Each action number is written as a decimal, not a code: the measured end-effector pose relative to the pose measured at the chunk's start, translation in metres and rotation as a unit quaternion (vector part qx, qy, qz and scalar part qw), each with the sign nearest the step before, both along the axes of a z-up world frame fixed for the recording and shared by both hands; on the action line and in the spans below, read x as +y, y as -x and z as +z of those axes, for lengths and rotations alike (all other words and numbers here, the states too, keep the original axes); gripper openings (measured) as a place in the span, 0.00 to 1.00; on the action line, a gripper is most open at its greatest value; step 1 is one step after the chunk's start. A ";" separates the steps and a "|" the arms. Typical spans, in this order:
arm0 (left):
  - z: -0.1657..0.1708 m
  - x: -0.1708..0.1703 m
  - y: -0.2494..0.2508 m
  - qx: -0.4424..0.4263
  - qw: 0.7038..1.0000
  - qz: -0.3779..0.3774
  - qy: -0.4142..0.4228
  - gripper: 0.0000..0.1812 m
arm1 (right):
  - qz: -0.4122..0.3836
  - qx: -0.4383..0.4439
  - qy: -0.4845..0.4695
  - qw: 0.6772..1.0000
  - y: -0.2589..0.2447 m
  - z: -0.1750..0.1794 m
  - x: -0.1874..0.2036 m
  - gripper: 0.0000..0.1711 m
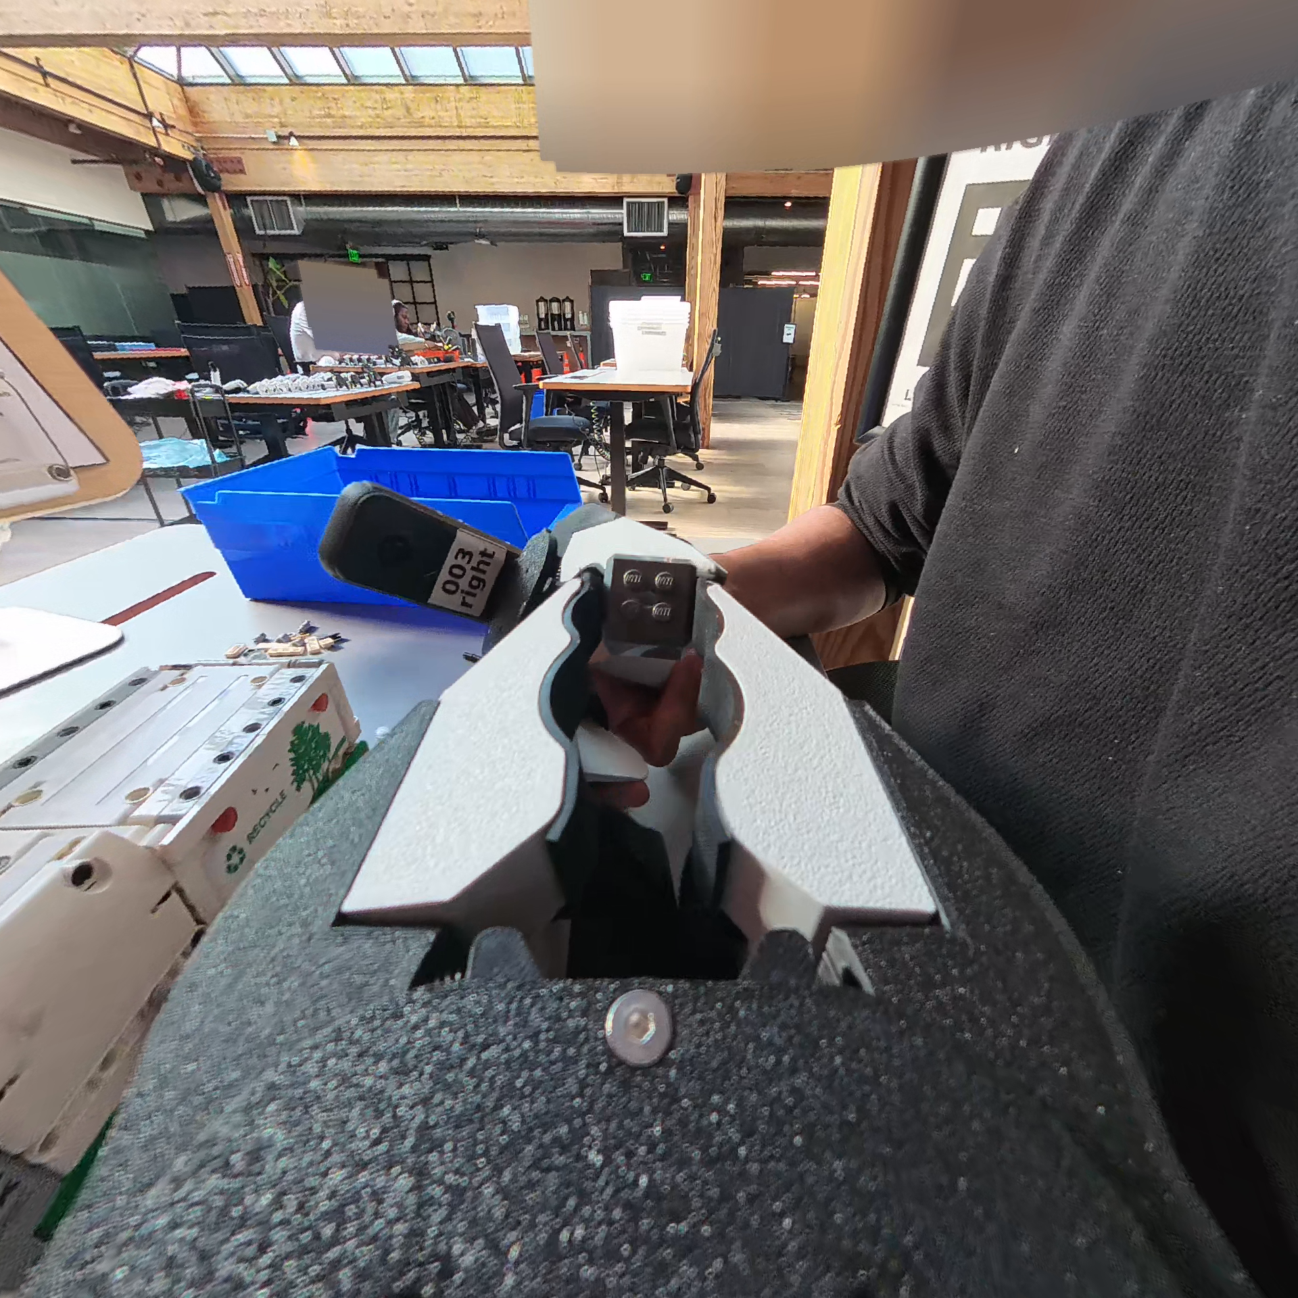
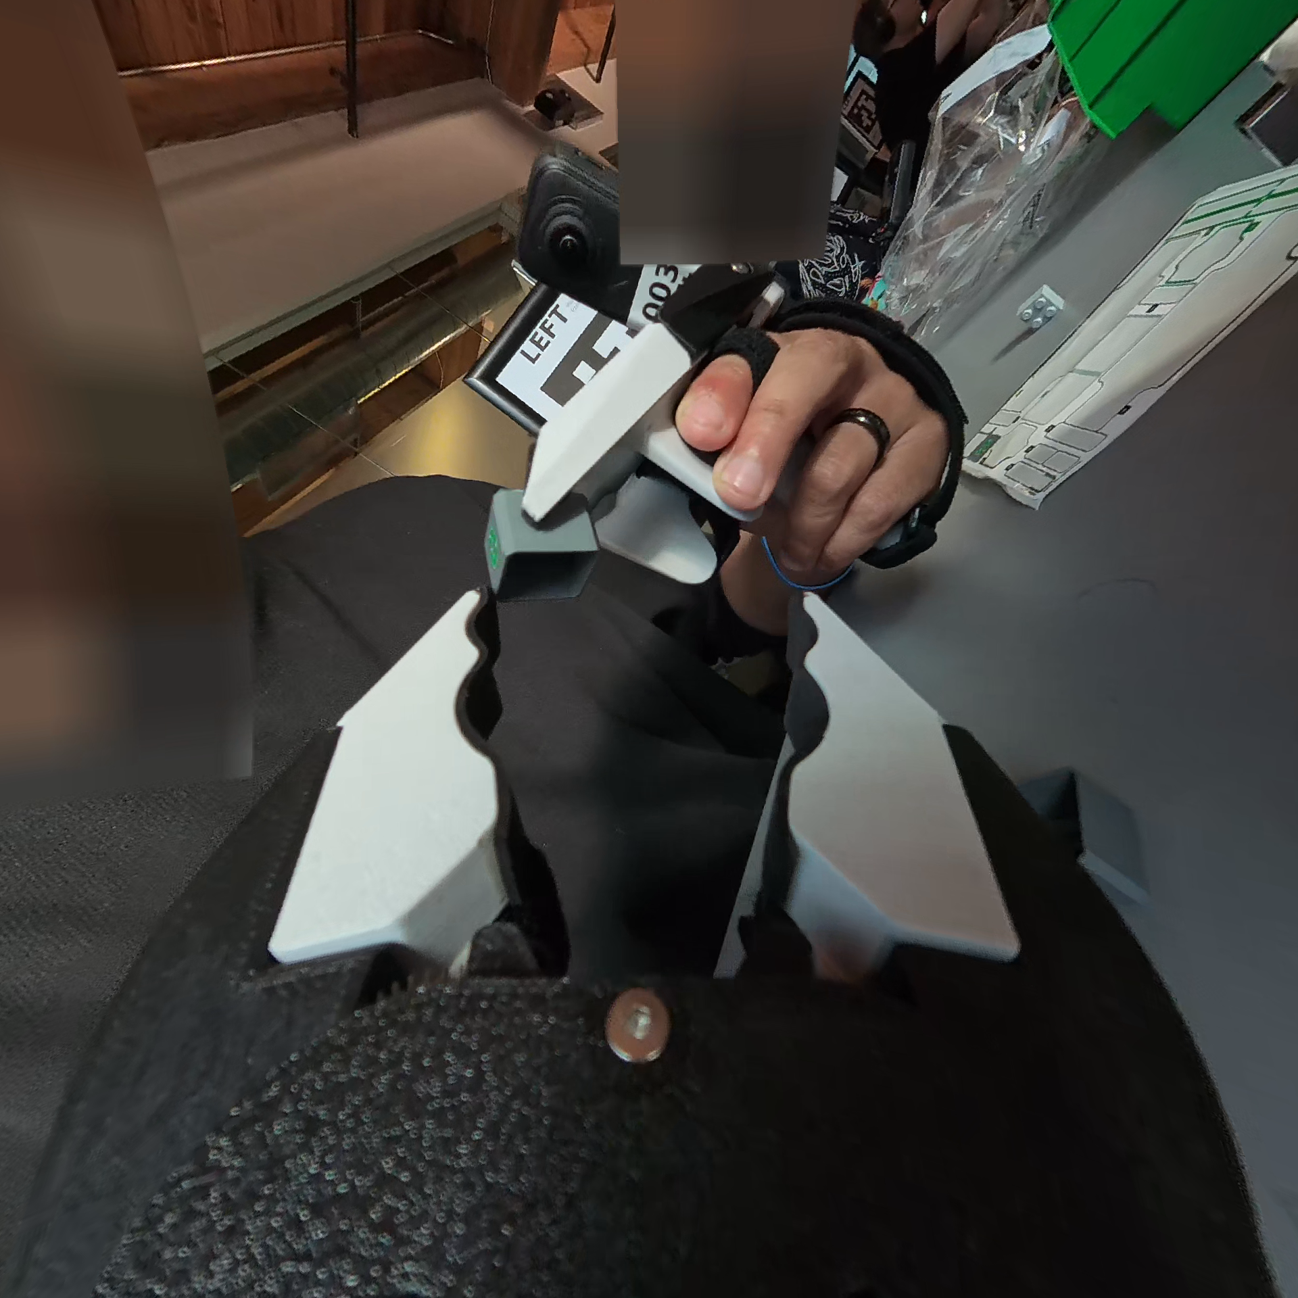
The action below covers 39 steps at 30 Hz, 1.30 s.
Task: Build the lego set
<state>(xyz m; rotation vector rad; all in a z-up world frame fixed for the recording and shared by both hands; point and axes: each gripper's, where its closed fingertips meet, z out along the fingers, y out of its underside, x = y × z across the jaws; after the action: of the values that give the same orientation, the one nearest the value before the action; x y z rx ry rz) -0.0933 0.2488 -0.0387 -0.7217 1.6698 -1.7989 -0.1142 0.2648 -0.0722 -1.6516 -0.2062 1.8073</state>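
Note:
My left gripper (image 1: 646, 577) is shut on a dark grey 2x2 brick (image 1: 650, 618), studs facing the camera, held in the air in front of the person's body. The right wrist view shows this left gripper (image 2: 562, 534) holding the same brick (image 2: 541, 558) just beyond my right gripper's left fingertip. My right gripper (image 2: 646, 618) is open and empty, close below the brick. A white lego build (image 1: 175, 758) with a tree print stands on the table at the left.
A blue bin (image 1: 281, 520) stands behind the build, with several small loose pieces (image 1: 281, 646) in front of it. In the right wrist view a second grey 2x2 brick (image 2: 1041, 309) lies on the grey table beside a printed sheet (image 2: 1124, 351), a plastic bag (image 2: 997, 175) and a green bin (image 2: 1159, 49).

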 end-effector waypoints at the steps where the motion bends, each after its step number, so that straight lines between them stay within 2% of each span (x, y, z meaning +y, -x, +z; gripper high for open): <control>1: -0.001 0.002 -0.001 0.003 1.000 0.003 -0.002 0.13 | -0.003 0.001 -0.003 1.000 -0.001 0.001 0.000 0.48; 3: -0.005 0.002 -0.001 0.003 1.000 0.009 -0.018 0.13 | 0.000 0.025 -0.001 1.000 -0.003 0.008 0.001 0.48; 5: -0.007 -0.001 -0.001 0.002 1.000 0.008 -0.028 0.13 | -0.005 0.008 0.000 1.000 -0.001 0.004 0.003 0.47; 6: -0.006 -0.003 -0.001 0.001 1.000 0.003 -0.024 0.13 | -0.002 0.000 -0.001 1.000 0.002 0.001 0.003 0.49; 12: -0.005 -0.006 0.001 0.013 1.000 -0.010 -0.007 0.13 | 0.018 0.018 0.010 1.000 0.005 0.001 -0.002 0.47; 16: 0.002 0.011 0.005 0.014 1.000 -0.011 0.022 0.13 | -0.002 -0.047 -0.015 0.999 -0.007 -0.004 -0.004 0.44; 19: -0.010 0.031 0.004 0.039 0.999 0.018 -0.022 0.13 | -0.052 -0.131 -0.069 0.988 -0.026 0.004 -0.004 0.39; 21: -0.029 0.035 0.006 0.095 0.994 0.003 -0.060 0.13 | -0.124 -0.228 -0.121 0.958 -0.046 0.004 0.002 0.36; 23: -0.058 0.047 0.003 0.150 0.979 0.024 -0.138 0.13 | -0.219 -0.326 -0.178 0.902 -0.072 0.004 0.010 0.34; 24: -0.073 0.053 0.004 0.183 0.966 0.030 -0.180 0.13 | -0.273 -0.361 -0.189 0.871 -0.089 0.007 0.014 0.30; 26: -0.099 0.062 0.007 0.232 0.940 0.031 -0.250 0.13 | -0.389 -0.410 -0.190 0.803 -0.127 0.018 0.017 0.30; 29: -0.120 0.065 0.012 0.269 0.913 0.003 -0.308 0.13 | -0.511 -0.481 -0.185 0.688 -0.179 0.024 0.012 0.29; 30: -0.127 0.067 0.013 0.284 0.902 -0.008 -0.325 0.13 | -0.542 -0.496 -0.167 0.658 -0.193 0.021 0.009 0.24; 31: -0.133 0.070 0.012 0.296 0.891 -0.011 -0.343 0.13 | -0.554 -0.503 -0.152 0.646 -0.200 0.015 0.009 0.21; 33: -0.143 0.075 0.010 0.310 0.875 -0.022 -0.371 0.13 | -0.556 -0.516 -0.115 0.642 -0.208 -0.002 0.013 0.24; 36: -0.141 0.070 0.004 0.297 0.881 -0.055 -0.364 0.13 | -0.566 -0.504 -0.077 0.648 -0.221 -0.016 0.017 0.24; 39: -0.140 0.069 0.002 0.291 0.881 -0.083 -0.365 0.14 | -0.560 -0.489 -0.049 0.667 -0.230 -0.027 0.016 0.23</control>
<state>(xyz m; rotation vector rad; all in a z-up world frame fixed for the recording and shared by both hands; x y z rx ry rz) -0.0955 0.3176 -0.1790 -0.8117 2.6456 -0.9105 0.1158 0.2806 -0.0996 -1.8257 0.2414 -0.0903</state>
